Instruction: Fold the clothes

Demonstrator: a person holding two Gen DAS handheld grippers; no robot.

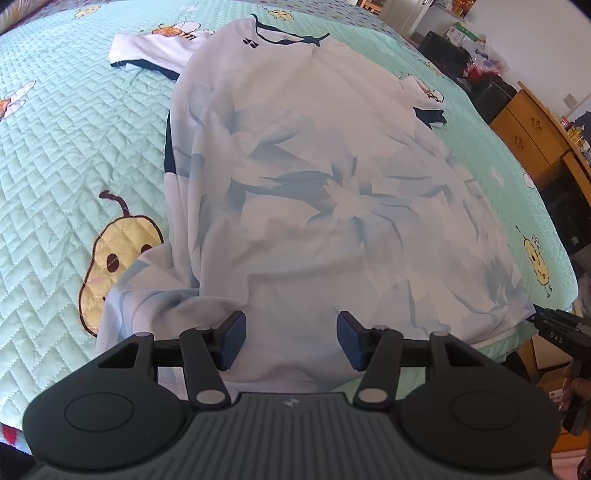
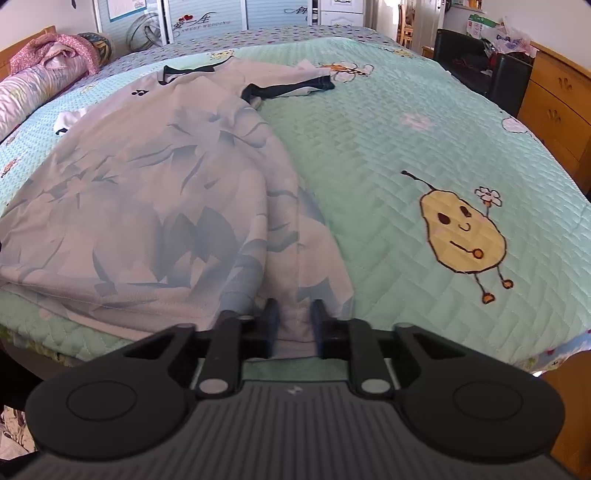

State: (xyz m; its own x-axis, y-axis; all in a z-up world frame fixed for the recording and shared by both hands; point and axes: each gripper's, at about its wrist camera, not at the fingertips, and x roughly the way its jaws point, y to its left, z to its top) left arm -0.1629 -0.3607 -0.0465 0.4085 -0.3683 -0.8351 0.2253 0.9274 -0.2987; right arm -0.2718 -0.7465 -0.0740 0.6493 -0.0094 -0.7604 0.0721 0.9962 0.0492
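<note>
A pale blue shirt (image 1: 325, 192) lay spread on the green quilt (image 1: 74, 147), collar far, hem at the near edge. Left gripper (image 1: 291, 339) hovered over the hem, fingers spread, nothing pinched. Right gripper (image 2: 294, 325) had narrow jaws pinching the hem corner.

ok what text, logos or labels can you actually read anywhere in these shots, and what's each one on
"SWEET WEDDING": on the wardrobe door behind the bed, under blurred larger script.
"DAS": on the right gripper, seen in the left wrist view.
Dark logo mark, no letters: on the t-shirt chest near the collar.
Green boxes on the dresser: print too small to read.
Poster on the wardrobe: unreadable.
</note>
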